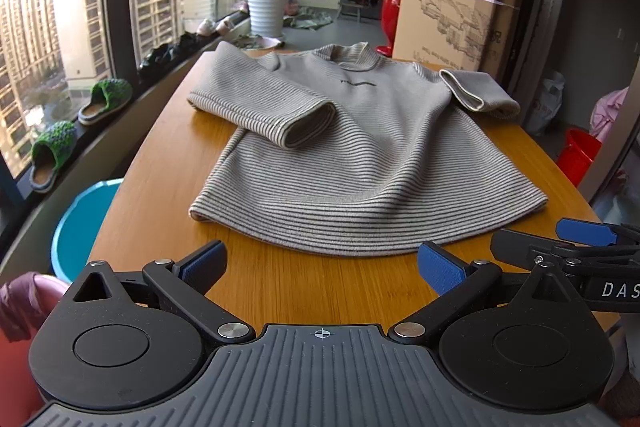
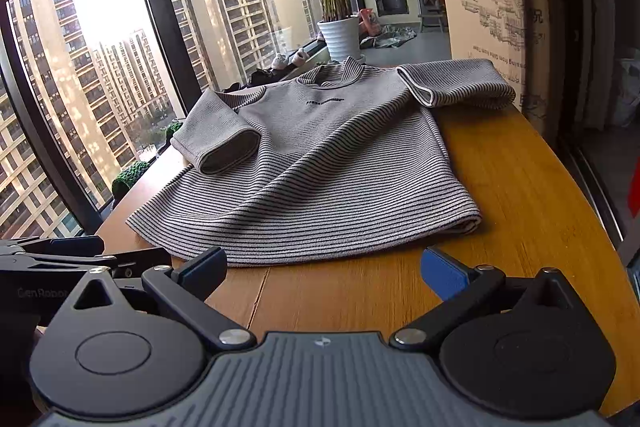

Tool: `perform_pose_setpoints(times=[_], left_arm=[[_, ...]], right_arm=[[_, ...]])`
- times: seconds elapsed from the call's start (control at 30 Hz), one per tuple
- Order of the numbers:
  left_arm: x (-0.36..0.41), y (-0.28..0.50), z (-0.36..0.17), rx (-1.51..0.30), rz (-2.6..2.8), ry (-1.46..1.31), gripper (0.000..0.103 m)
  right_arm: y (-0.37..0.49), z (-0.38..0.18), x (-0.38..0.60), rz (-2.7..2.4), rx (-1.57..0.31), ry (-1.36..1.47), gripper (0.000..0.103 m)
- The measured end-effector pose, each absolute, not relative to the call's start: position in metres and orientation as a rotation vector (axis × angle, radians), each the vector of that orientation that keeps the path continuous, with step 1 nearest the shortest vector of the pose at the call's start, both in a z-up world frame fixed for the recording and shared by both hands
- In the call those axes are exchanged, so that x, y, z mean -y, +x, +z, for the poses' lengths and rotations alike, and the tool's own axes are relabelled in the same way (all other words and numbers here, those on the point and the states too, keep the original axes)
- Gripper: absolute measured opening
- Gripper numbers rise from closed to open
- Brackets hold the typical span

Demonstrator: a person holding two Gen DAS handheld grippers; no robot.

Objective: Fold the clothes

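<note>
Table (image 1: pixel 160 187) bearing shirt (image 1: pixel 360 163), lying front-up at centre, sleeves folded inward. Left gripper (image 1: pixel 320 263) and right gripper (image 2: pixel 324 267) hovering just short of shirt hem, jaws spread wide, holding nothing. Risk: pinching single hem layer, dragging shirt askew.

A potted palm (image 1: pixel 267 11) stands upper centre, with a cardboard box (image 1: pixel 452 11) upper right. 2 green slippers (image 1: pixel 105 99) sit at left, above a blue basin (image 1: pixel 82 227).
</note>
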State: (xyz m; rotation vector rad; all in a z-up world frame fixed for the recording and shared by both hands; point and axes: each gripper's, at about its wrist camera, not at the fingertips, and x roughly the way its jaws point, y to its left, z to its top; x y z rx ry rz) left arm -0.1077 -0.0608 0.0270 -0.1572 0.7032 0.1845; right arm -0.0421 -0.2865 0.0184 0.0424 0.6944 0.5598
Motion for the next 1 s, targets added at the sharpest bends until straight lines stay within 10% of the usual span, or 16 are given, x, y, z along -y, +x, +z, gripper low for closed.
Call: perform_pose_setpoints(times=[1.0], left_arm=[[0.0613, -0.1092, 0.029, -0.684, 0.192, -0.163, 0.103]], right_arm=[[-0.0438, 0.0192, 0.2856, 0.561, -0.684, 0.028, 0.103]])
